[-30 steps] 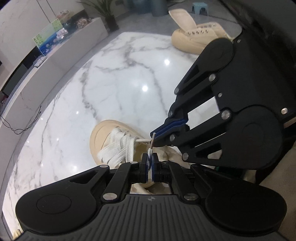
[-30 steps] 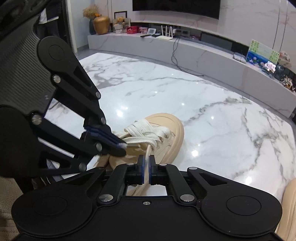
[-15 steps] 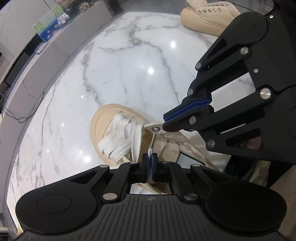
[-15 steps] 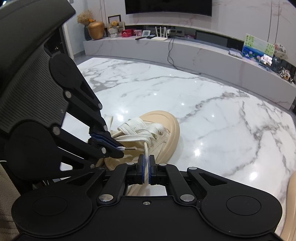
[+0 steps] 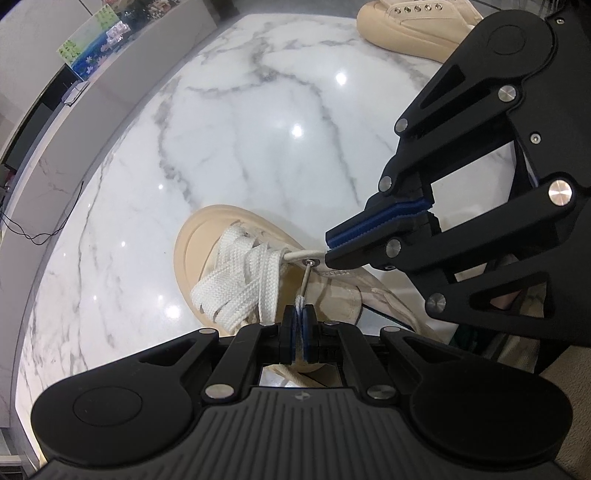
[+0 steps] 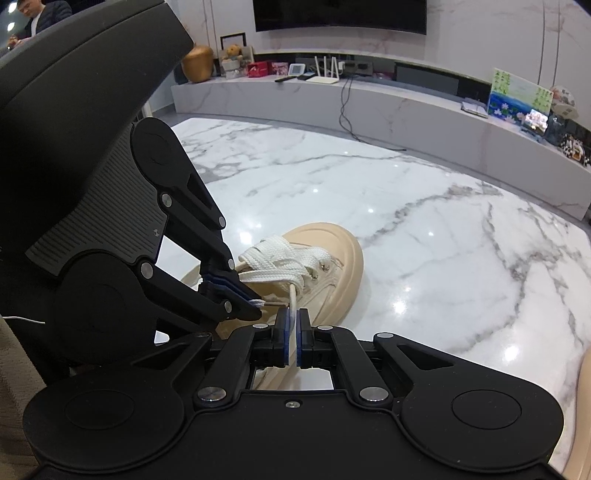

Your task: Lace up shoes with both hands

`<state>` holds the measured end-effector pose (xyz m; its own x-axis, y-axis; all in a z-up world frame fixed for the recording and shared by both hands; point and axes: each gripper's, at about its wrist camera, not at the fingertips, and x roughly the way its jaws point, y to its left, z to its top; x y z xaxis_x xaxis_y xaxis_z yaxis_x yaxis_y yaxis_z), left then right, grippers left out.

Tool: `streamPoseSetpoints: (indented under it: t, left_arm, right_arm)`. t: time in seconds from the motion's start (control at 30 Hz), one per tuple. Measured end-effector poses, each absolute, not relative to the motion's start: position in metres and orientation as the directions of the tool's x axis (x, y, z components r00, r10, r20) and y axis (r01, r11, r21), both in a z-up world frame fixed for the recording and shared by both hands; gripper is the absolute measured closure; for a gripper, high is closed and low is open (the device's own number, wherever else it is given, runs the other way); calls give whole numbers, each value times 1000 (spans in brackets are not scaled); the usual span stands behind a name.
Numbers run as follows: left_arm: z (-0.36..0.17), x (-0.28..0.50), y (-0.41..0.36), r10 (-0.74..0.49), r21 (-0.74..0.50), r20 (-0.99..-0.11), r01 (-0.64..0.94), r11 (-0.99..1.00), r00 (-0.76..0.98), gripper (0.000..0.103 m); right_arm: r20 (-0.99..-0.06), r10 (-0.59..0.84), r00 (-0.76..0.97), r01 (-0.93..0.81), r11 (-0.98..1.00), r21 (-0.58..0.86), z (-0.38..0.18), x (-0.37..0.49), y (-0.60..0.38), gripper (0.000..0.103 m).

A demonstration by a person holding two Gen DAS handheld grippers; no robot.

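Observation:
A beige shoe (image 5: 201, 236) with white laces (image 5: 240, 280) lies on the marble table (image 5: 240, 147). My left gripper (image 5: 299, 317) is shut on the white lace tip (image 5: 300, 303). The tip's stiff end reaches up to a metal eyelet (image 5: 309, 262); whether it passes through is unclear. My right gripper (image 5: 328, 254) comes in from the right, shut on a rolled lace strand (image 5: 295, 255) beside that eyelet. In the right wrist view the right gripper (image 6: 293, 317) pinches the strand (image 6: 292, 295), and the left gripper (image 6: 258, 307) holds the tip just left of it, over the shoe (image 6: 340, 258).
A second beige shoe (image 5: 406, 29) lies at the table's far edge and shows again at the lower right (image 6: 583, 406). A low marble console (image 6: 406, 107) with small items runs behind the table. A person (image 6: 37, 14) is at the top left.
My left gripper has dipped toward the shoe, bringing the lace tip from beside the right gripper's tips to the metal eyelet. Both grippers stay shut on the lace.

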<state>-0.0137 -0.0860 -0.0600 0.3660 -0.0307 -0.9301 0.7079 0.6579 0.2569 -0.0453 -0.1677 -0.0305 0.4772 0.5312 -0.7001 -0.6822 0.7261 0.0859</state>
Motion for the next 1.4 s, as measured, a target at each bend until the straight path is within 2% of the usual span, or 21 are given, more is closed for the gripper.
streamPoseSetpoints:
  t: [0.9, 1.4]
  left_arm:
    - [-52, -15, -95, -57, 303, -907, 742, 599, 416, 101]
    - [-53, -10, -96, -68, 298, -910, 761, 576, 408, 100]
  right_arm:
    - [-702, 553, 449, -733, 678, 65, -25, -49, -170, 101]
    - [-749, 503, 431, -879, 419, -225, -37, -43, -159, 100]
